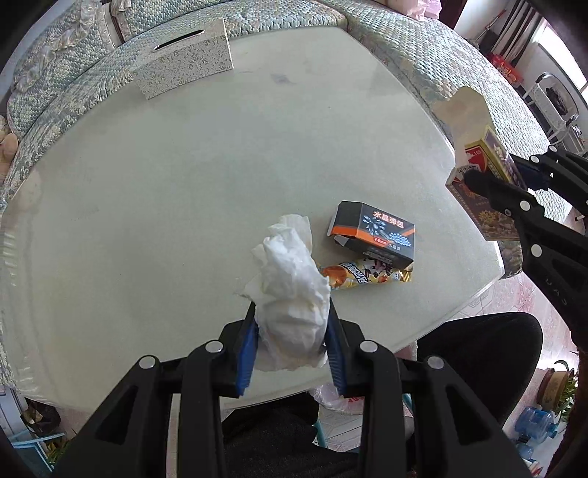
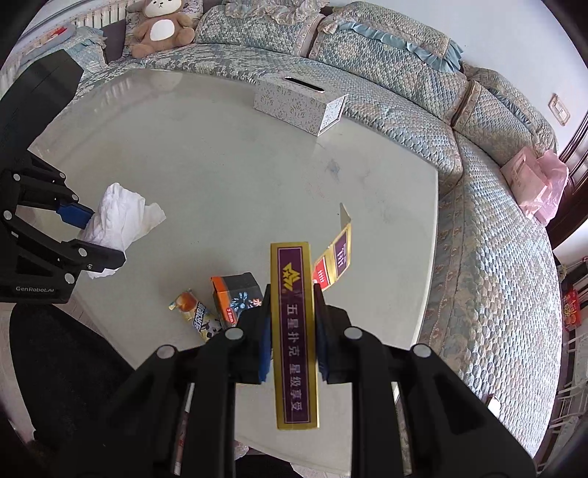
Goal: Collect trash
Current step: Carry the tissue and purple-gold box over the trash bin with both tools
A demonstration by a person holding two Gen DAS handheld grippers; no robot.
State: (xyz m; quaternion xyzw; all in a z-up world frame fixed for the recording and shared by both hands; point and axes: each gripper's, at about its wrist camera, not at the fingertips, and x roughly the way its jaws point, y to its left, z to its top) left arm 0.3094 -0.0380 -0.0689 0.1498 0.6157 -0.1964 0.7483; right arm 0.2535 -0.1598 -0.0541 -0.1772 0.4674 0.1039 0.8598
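Note:
My left gripper [image 1: 291,323] is shut on a crumpled white tissue [image 1: 294,290] and holds it above the pale table [image 1: 183,184]. It also shows in the right wrist view [image 2: 88,235] with the tissue [image 2: 121,217]. My right gripper [image 2: 293,305] is shut on a gold-and-purple playing card box [image 2: 294,331] with its flap open, held above the table; it shows at the right edge of the left wrist view [image 1: 488,191]. A black-and-orange small box [image 1: 375,231] and a yellow snack wrapper [image 1: 364,275] lie on the table near its front edge.
A patterned white tissue box [image 1: 183,62] stands at the table's far side. A quilted blue-green sofa [image 2: 477,184] curves around the table, with a teddy bear [image 2: 161,25] and a pink bag [image 2: 536,184] on it. A plastic bag [image 1: 338,399] shows below the table's front edge.

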